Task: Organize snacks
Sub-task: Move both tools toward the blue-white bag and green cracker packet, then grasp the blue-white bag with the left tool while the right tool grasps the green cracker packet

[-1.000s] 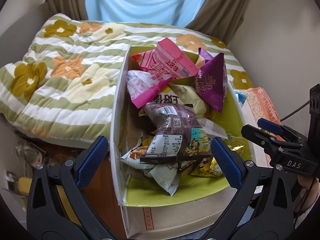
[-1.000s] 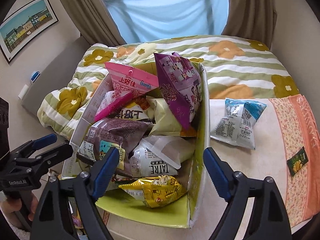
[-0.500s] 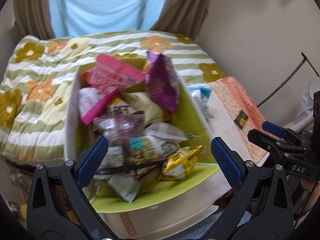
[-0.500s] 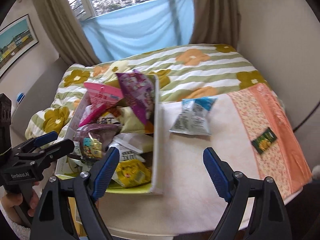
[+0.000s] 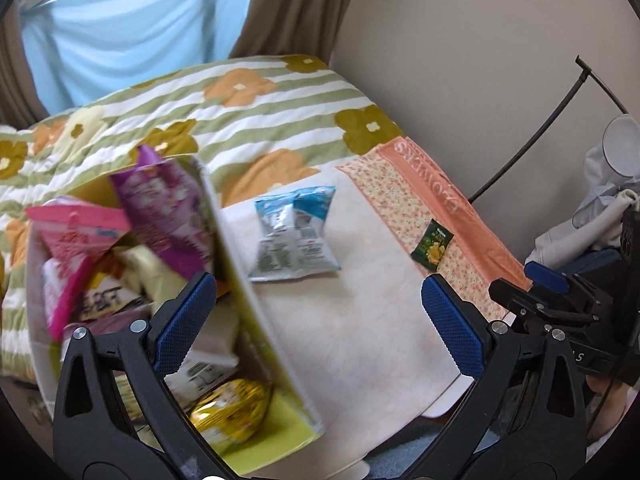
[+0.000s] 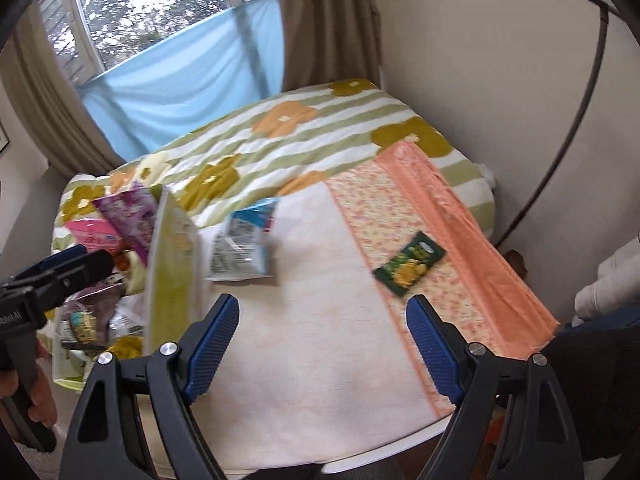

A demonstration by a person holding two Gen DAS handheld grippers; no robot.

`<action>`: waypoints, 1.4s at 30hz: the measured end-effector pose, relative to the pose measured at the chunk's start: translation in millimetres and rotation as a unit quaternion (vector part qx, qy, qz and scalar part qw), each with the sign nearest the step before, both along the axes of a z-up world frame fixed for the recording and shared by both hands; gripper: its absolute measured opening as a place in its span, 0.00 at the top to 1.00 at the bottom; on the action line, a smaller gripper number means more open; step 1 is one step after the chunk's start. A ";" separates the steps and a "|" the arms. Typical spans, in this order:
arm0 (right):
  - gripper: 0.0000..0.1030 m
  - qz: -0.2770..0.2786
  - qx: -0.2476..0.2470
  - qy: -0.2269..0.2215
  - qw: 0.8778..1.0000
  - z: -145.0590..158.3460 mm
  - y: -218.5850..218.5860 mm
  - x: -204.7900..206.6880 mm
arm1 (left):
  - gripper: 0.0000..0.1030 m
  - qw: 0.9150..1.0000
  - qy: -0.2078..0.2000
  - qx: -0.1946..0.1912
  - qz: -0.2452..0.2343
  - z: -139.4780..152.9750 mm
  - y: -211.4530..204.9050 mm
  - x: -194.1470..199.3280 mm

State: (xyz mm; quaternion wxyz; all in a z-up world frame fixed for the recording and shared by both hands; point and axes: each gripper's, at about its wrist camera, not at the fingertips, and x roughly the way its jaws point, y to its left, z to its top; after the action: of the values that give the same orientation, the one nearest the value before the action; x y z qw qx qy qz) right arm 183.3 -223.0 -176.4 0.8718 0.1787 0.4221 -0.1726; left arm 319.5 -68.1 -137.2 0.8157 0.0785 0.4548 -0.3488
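**Two loose packets outstanding; both grippers empty**

Step in hand, as judged: collecting the snacks that lie outside the box. The box [image 5: 256,320], green-lined, stands at the table's left side, piled with bags, a purple bag [image 5: 168,212] and a pink bag [image 5: 76,236] sticking up above its rim. Two items sit on the pale tablecloth [image 5: 360,340]: a blue-and-silver packet [image 5: 292,240] just beside the box wall, and a small dark green packet [image 6: 410,268] well apart from it, on the orange floral border.

Left gripper [image 5: 320,328]: jaws spread wide, nothing between them. Right gripper [image 6: 324,344]: likewise spread and empty, above bare cloth, short of both packets.

Next move, likely: right gripper advances to the green packet, which lies flat and calls for a low pinch at an edge.

Room: open cloth between the packets. Near table edge lies under the grippers; wall close on the right; box wall bounds the left.
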 end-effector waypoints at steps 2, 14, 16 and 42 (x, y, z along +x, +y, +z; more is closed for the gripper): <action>0.18 -0.011 0.008 0.007 1.000 -10.5 -21.4 -0.1 | 0.01 1.000 0.005 0.015 0.001 -9.2 -21.5 7.3; 0.03 0.015 0.075 0.094 0.993 -85.5 -109.0 36.4 | 0.01 0.989 0.045 0.134 0.036 -83.7 -111.1 73.7; 0.02 0.023 0.078 0.098 0.992 -96.7 -113.3 42.5 | 0.01 0.985 0.047 0.159 0.041 -97.9 -119.7 86.4; 0.11 -0.025 0.032 0.144 0.989 -158.7 -119.1 99.5 | 0.13 0.960 0.089 0.266 0.009 -174.9 -151.7 123.6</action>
State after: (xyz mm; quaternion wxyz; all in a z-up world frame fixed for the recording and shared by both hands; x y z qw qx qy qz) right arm 282.8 -342.1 -335.2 0.7914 0.1902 0.5437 -0.2046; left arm 443.0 -219.8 -312.1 0.7250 0.2571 0.6024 -0.2132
